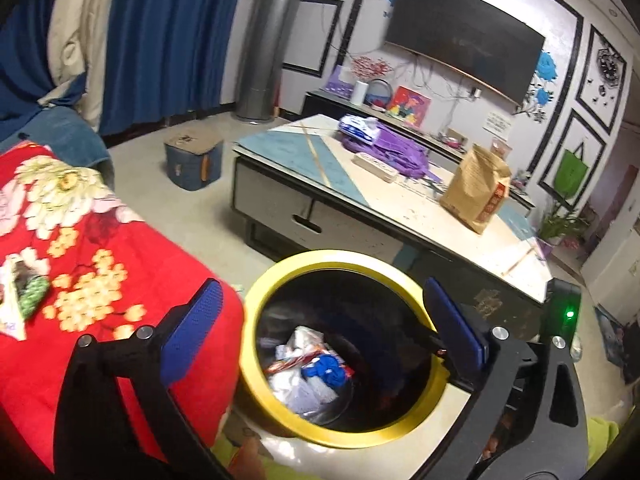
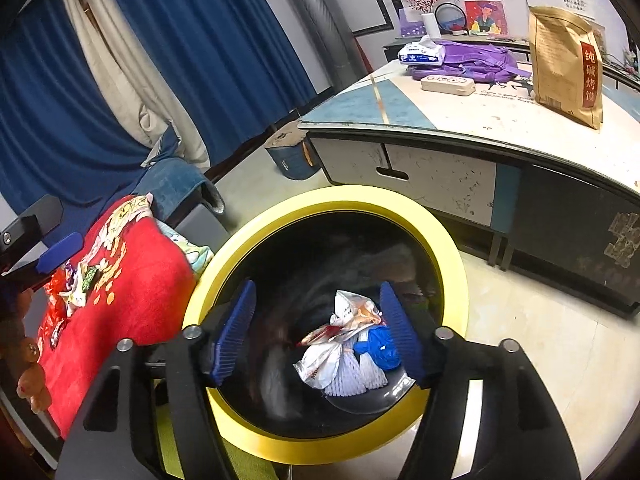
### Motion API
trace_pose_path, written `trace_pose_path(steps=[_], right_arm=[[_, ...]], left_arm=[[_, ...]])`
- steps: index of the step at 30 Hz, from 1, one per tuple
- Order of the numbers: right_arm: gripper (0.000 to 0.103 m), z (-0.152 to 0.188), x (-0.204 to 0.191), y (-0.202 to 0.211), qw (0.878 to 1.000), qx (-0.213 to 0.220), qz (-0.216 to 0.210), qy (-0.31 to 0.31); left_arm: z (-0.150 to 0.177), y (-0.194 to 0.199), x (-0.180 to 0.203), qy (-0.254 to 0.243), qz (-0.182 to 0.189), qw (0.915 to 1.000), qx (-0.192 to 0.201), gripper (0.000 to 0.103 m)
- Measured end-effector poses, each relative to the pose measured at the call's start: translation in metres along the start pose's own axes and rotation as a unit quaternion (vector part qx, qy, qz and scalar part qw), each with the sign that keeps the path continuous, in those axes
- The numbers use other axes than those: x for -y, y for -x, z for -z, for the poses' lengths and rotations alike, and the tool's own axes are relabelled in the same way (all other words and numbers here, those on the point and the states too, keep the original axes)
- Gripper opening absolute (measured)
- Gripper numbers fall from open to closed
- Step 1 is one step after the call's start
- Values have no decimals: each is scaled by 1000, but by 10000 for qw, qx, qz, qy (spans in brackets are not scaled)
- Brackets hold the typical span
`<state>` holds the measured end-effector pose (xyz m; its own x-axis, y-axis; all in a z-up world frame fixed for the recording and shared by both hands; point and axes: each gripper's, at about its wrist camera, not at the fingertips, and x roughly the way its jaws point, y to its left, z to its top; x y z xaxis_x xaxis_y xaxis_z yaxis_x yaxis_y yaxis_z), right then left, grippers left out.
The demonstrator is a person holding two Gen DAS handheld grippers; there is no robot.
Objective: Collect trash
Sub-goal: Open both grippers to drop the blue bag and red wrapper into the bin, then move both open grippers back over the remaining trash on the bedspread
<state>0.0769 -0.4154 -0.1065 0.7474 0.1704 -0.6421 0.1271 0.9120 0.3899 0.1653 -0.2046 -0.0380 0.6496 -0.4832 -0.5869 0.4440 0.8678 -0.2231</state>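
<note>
The right tool [image 2: 318, 330] is nearest the lens, its two blue-padded fingers [image 2: 236, 332] spread wide apart and holding nothing, poised over the mouth of the trash bin [image 2: 456, 280]. The left tool [image 1: 320, 328] is likewise spread wide and empty, one blue finger [image 1: 192, 330] over the red blanket and the other over the far side of the bin's rim; the right tool's black body with a green light shows just beyond it at the frame's right edge.

The red flowered blanket [image 1: 132, 248] covers a bed or couch just beside the bin, on its left. Across the floor stands the low surface [image 1: 400, 204], its top carrying a brown paper bag [image 1: 478, 186] standing upright, a purple bag [image 1: 396, 150], a pack of tissues [image 2: 422, 53] lying on the purple bag, and a pale flat box [image 2: 448, 82] just in front of the purple bag.

The bin is round, black inside, with a yellow rim. At its bottom lies collected trash: crumpled white wrappers [image 2: 340, 356], white foam netting, and a bunched blue piece [image 2: 380, 350] touching them.

A few small wrappers [image 2: 74, 292] lie loose on the blanket, well apart from the bin, with the left tool's blue fingertip showing above them in the right wrist view.
</note>
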Motion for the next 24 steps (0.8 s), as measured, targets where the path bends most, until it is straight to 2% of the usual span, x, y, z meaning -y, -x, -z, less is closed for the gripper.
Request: trace_pose_path(steps=[2,4,13,24], right_arm=[[71,0,-3,1,10000,17,-3,35],[75,-1,-5,3,10000,48,11,79],[79,-3,-25,12,9990,140,-102,414],[81,-3,-71,27,9938,217,-405,1013]], left_arm=[[1,4,-1,-99,-259,9996,43,92],[3,11,-2,-173,-360,9992,100,92],[13,41,-13,-241,-655,9970,321,92],[18,77,-29,-189,-1122,9909,722,92]])
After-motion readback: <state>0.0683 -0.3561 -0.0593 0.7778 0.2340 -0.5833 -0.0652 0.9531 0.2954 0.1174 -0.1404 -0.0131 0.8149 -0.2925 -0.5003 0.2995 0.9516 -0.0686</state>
